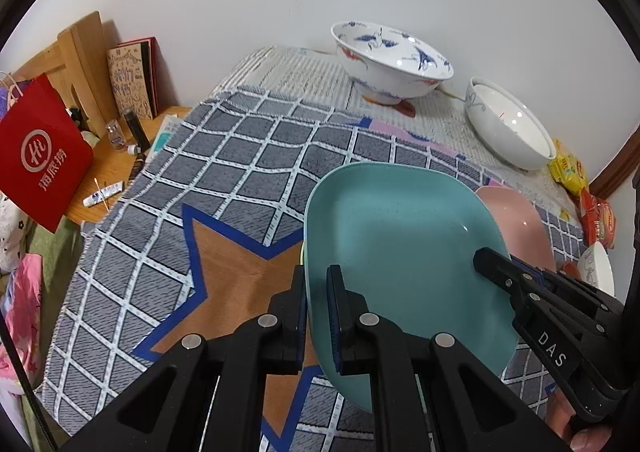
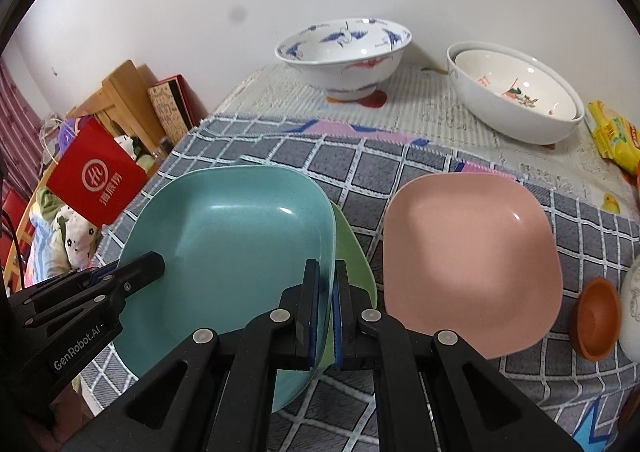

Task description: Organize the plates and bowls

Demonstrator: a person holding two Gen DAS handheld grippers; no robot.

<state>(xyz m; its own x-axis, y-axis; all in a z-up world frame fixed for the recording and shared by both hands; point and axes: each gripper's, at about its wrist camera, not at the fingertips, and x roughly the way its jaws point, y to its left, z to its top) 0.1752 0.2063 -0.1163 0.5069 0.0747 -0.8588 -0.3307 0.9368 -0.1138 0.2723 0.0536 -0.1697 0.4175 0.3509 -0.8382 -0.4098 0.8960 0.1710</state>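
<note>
The teal square plate (image 2: 224,252) is pinched at opposite rims by the left gripper (image 1: 316,316) and the right gripper (image 2: 327,316), above a green plate (image 2: 352,252); a pink plate (image 2: 472,264) is seen at three o'clock on the checked cloth (image 1: 224,160).

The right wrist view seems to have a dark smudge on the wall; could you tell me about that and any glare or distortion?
Right wrist view: a blurry grey spot on the wall, probably lens dirt; small glare on the teal plate. Left wrist view: strong fisheye bending, black corners, glare fleck on the same plate.
</note>
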